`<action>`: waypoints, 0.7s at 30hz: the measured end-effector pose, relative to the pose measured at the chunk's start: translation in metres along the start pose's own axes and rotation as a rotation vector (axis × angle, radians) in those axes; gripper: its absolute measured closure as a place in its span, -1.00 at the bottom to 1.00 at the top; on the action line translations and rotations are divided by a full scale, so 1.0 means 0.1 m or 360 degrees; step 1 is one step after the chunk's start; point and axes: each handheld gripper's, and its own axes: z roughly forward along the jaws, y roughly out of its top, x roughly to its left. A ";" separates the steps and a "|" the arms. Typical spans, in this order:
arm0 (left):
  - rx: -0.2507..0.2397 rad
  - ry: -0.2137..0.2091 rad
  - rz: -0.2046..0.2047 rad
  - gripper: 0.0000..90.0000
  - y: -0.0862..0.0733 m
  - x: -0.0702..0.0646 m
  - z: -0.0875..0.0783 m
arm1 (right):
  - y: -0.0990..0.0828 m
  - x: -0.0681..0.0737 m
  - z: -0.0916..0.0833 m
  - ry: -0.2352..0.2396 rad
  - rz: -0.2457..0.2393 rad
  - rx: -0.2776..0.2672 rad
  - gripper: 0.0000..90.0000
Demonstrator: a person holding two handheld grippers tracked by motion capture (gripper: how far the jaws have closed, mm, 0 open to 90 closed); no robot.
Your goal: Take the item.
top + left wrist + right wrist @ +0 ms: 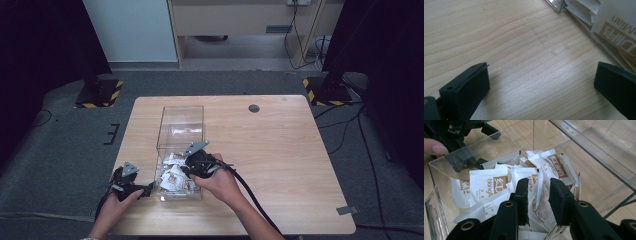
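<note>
- Step: right gripper (537, 202), lower centre, reached into the clear box (599, 152); its fingers (522, 195) stood narrow around one upright sachet (541, 200), grip unconfirmed.
- Left gripper (541, 85): fingers wide over bare desk (499, 37).
- Next, judged: pinch firmly, lift clear.

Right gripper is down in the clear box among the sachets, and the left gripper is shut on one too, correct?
Not quite. The left gripper is open over bare table, as the left gripper view shows. The right gripper is indeed in the clear box among the sachets.

lab: rig stands (327, 82) w/ hazard tape, cables (350, 125).
</note>
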 end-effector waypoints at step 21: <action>-0.0001 0.0000 0.0000 -1.00 0.00 0.00 0.00 | -0.02 0.00 0.03 0.0018 -0.0015 0.0025 0.95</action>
